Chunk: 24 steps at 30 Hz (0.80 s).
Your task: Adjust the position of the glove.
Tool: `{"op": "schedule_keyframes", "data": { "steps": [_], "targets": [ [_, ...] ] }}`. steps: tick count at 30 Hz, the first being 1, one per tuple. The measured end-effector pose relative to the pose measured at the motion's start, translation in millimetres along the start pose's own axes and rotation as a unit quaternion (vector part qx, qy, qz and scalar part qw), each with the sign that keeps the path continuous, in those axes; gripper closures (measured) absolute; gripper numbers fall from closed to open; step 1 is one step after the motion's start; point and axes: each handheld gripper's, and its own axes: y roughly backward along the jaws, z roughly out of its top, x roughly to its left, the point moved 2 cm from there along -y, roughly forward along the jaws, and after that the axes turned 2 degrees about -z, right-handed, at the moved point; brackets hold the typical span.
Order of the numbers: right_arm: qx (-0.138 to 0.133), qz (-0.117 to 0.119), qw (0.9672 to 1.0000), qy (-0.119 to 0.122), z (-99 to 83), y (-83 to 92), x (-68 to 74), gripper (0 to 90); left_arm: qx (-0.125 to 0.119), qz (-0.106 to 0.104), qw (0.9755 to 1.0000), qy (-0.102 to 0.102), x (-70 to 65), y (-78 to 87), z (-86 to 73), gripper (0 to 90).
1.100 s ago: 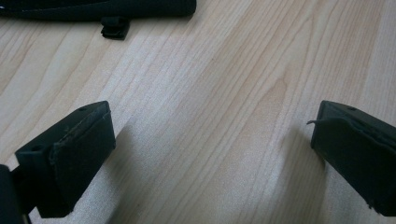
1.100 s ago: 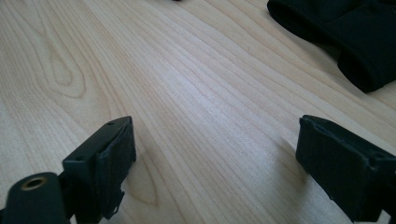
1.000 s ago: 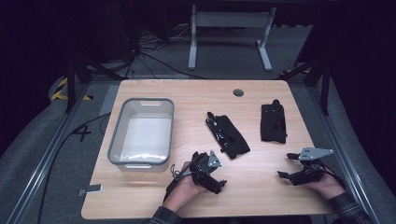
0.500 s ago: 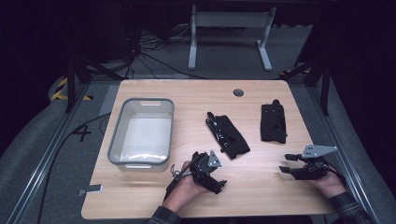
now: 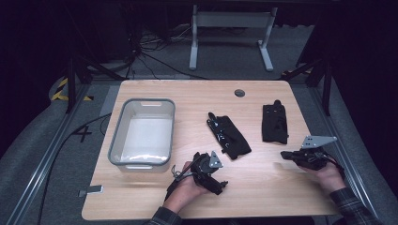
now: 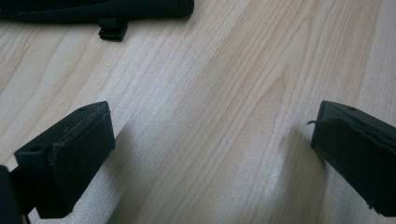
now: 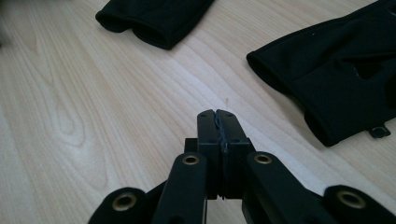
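Two black fabric wrist braces lie on the wooden table (image 5: 187, 93): one at the centre (image 5: 228, 136), one further right (image 5: 275, 123). My left gripper (image 5: 215, 172) rests near the front edge below the central brace. Its jaws stand wide open over bare wood (image 6: 210, 154), and the brace's edge (image 6: 93, 9) lies beyond them. My right gripper (image 5: 285, 154) hovers at the right, pointing left, just in front of the right brace. Its jaws have just been closing and now meet with nothing between them (image 7: 217, 116). Both braces (image 7: 154, 18) (image 7: 336, 79) lie ahead of it.
A grey plastic bin (image 5: 115, 140) stands on the left part of the table with nothing visible in it. A round cable hole (image 5: 240, 93) sits near the far edge. Metal frame legs (image 5: 230, 21) and cables are on the floor beyond the table.
The right gripper's jaws went from open to shut on nothing, and that hand lifted slightly, moving away from the front edge. The left gripper stayed put.
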Motion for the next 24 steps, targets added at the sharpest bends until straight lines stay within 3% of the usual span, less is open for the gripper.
{"op": "schedule_keyframes", "data": {
  "steps": [13,24],
  "targets": [
    [-0.003,-0.019,0.9998,-0.009,24.2,-20.5,-32.3,90.0,0.0,-0.002,1.0,-0.002,0.0,-0.1,0.1,0.0],
    [0.003,-0.032,0.9993,-0.018,32.7,-38.3,-55.1,90.0,0.0,-0.002,1.0,-0.003,0.2,-0.1,0.2,0.0]
  ]
}}
